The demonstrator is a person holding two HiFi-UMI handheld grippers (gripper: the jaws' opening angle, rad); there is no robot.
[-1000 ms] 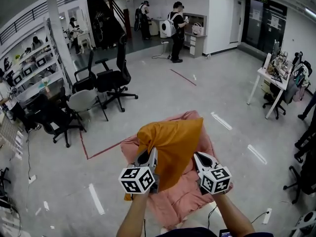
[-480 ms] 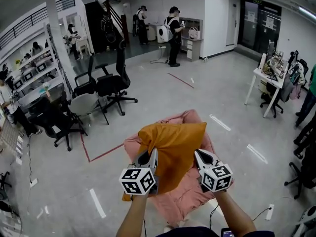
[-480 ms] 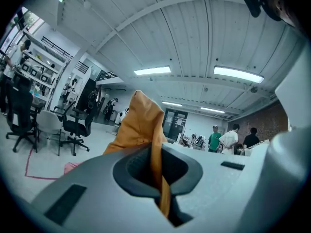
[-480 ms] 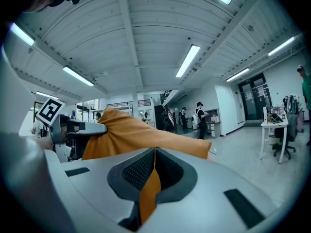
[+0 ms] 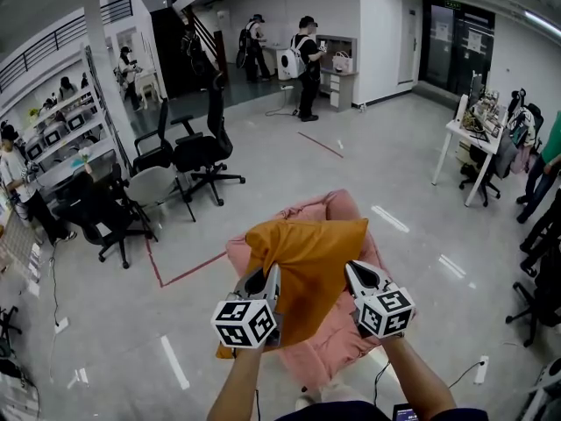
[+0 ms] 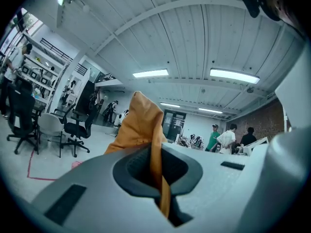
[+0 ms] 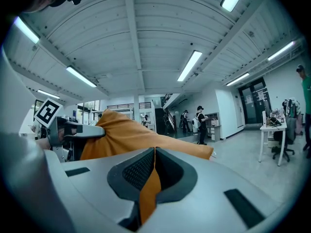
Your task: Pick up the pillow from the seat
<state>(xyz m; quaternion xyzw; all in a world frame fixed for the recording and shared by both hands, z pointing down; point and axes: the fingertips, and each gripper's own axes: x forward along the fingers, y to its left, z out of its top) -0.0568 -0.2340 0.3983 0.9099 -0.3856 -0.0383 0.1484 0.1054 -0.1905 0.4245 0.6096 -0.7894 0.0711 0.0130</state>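
Pinching pillow (image 5: 307, 261) edges, abv seat (image 5: 351, 345), open floor (image 5: 421, 174)

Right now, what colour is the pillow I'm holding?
The pillow is orange, clearest in the head view.

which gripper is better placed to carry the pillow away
Both, likely: left gripper and right gripper are shut on opposite edges of the orange pillow, held above the pink seat; neither looks better placed.
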